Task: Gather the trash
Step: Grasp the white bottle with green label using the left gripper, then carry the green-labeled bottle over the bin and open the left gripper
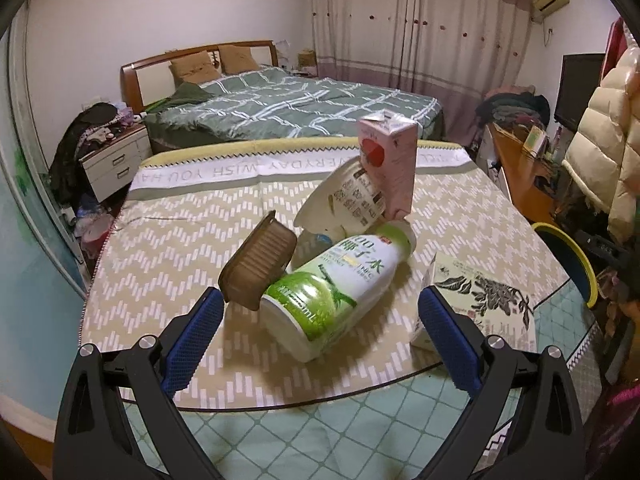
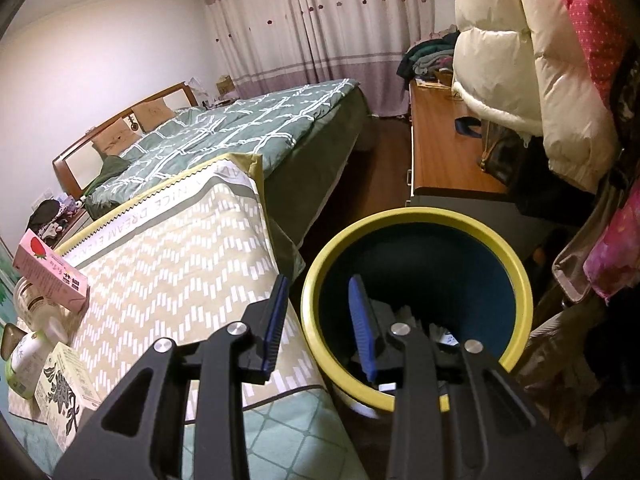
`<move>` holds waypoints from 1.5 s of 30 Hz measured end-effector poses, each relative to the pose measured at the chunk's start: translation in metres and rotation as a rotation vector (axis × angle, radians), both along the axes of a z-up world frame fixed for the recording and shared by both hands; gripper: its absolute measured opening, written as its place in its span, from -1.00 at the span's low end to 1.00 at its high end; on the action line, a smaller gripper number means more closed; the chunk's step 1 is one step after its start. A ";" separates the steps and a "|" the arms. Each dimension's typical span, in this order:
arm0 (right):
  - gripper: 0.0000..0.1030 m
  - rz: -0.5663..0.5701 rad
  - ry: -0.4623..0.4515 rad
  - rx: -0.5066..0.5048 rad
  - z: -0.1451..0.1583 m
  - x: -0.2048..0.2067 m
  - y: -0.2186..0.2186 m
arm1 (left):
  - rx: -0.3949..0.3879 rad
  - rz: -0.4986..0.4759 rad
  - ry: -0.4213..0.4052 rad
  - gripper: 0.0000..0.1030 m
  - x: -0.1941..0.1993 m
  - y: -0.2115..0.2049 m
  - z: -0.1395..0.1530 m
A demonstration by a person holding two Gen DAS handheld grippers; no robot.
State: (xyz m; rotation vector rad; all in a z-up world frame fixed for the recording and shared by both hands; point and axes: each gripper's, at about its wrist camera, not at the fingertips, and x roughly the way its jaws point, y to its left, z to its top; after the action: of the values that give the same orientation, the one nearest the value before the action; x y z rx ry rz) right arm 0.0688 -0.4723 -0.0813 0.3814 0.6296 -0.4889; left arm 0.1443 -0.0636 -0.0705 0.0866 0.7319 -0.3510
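Observation:
In the left wrist view a green and white bottle (image 1: 336, 292) lies on its side on the patterned table mat (image 1: 168, 240). Beside it lie a brown plastic tub (image 1: 258, 266), a tilted white cup (image 1: 344, 200), a pink strawberry carton (image 1: 390, 164) and a white box with leaf print (image 1: 484, 304). My left gripper (image 1: 320, 320) is open, its fingers either side of the bottle's base. My right gripper (image 2: 318, 328) is open and empty over the rim of a yellow-rimmed bin (image 2: 416, 220) with trash inside.
The bin stands on the floor off the table's right edge and also shows in the left wrist view (image 1: 568, 256). A bed (image 1: 288, 104) lies behind the table. A wooden desk (image 2: 444, 152) and hanging coats (image 2: 520, 60) crowd the right side.

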 end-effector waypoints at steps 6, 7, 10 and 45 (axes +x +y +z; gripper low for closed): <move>-0.40 -0.003 0.003 0.014 -0.002 0.001 -0.004 | -0.028 -0.046 0.075 0.87 0.010 -0.002 -0.020; -0.40 -0.002 0.002 0.016 -0.002 0.001 -0.004 | -0.032 -0.053 0.089 0.87 0.012 -0.004 -0.024; -0.40 -0.002 0.001 0.017 -0.003 0.000 -0.005 | -0.040 -0.054 0.104 0.87 0.018 -0.009 -0.031; -0.40 0.021 -0.005 0.035 -0.006 0.004 0.003 | -0.069 -0.224 0.045 0.01 0.021 -0.052 -0.025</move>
State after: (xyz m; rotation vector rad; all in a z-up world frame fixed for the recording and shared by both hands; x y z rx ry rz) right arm 0.0727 -0.4697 -0.0876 0.4090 0.6369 -0.4575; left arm 0.1651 -0.1160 -0.0954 0.0956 0.7558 -0.5930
